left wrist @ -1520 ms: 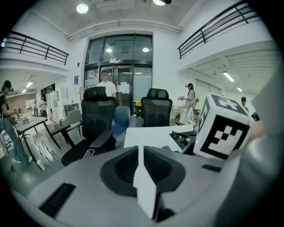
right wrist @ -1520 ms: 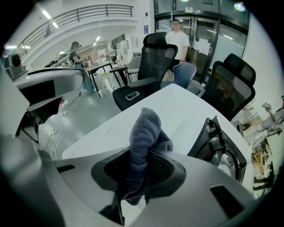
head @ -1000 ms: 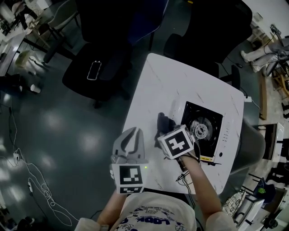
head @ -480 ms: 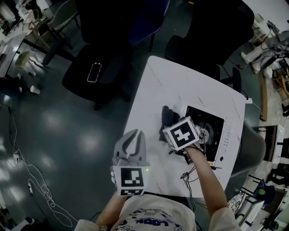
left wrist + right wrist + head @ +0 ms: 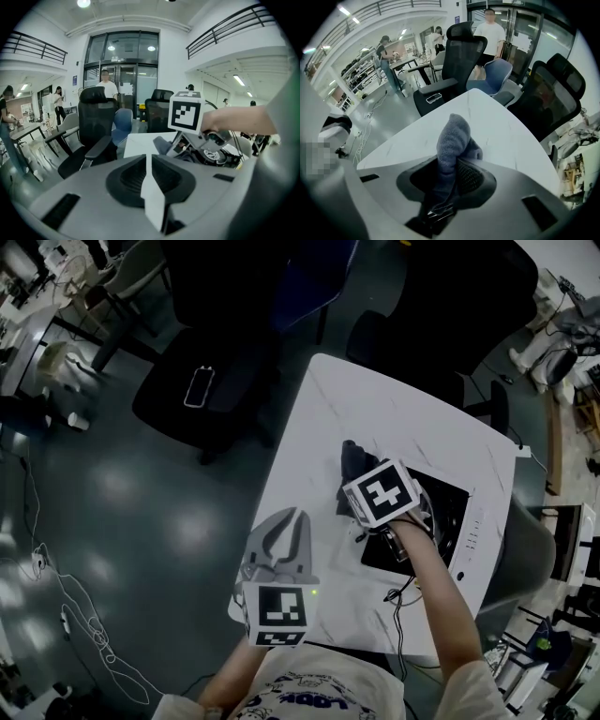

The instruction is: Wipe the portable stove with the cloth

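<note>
The portable stove (image 5: 448, 517), black-topped with a white control strip, sits on the right part of the white table (image 5: 375, 409). My right gripper (image 5: 358, 480) is shut on a dark grey cloth (image 5: 352, 463) at the stove's far left corner. Its marker cube hides the burner. In the right gripper view the cloth (image 5: 452, 136) stands bunched between the jaws of the right gripper (image 5: 449, 161). My left gripper (image 5: 285, 523) hovers shut and holding nothing over the table's near left edge. In the left gripper view the left gripper (image 5: 149, 161) points at the stove (image 5: 222, 158).
A black office chair (image 5: 202, 381) with a phone (image 5: 199, 386) on its seat stands left of the table. More dark chairs (image 5: 412, 343) crowd the far side. A cable (image 5: 401, 594) trails over the table's near edge. People stand in the distance.
My right gripper has carried the cloth away from me along the stove's left side, and its cube now covers the burner. The left gripper stays where it was.
</note>
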Available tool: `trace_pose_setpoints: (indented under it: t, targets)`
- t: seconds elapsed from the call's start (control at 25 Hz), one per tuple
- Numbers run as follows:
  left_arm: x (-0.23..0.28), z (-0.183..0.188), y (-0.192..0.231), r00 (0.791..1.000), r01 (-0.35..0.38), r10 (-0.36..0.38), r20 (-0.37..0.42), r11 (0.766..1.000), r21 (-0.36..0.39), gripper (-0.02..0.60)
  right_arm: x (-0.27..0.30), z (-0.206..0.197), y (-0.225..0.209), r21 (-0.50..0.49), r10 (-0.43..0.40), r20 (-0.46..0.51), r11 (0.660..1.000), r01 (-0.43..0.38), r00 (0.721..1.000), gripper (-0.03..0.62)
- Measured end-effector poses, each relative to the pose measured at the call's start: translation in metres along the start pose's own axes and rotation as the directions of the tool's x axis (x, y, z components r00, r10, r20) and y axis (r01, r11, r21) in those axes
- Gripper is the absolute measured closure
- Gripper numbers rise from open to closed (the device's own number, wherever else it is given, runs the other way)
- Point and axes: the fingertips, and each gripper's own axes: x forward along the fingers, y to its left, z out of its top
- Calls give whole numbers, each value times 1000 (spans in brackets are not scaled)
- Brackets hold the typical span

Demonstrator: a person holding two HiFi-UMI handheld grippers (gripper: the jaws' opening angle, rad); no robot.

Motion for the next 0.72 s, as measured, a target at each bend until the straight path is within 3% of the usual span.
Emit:
trace_pose_setpoints:
  t: [0.48,0.72]
  targets:
    - [15,10,-38,1000,24,-24,-18,1000,-6,536,0,19,-35,-49,21,5,999,-21,1000,484]
    - [26,13,-47,999,32,-32,-28,999,0,537,3,31,-53,-2,57,28,998,-57,998,482]
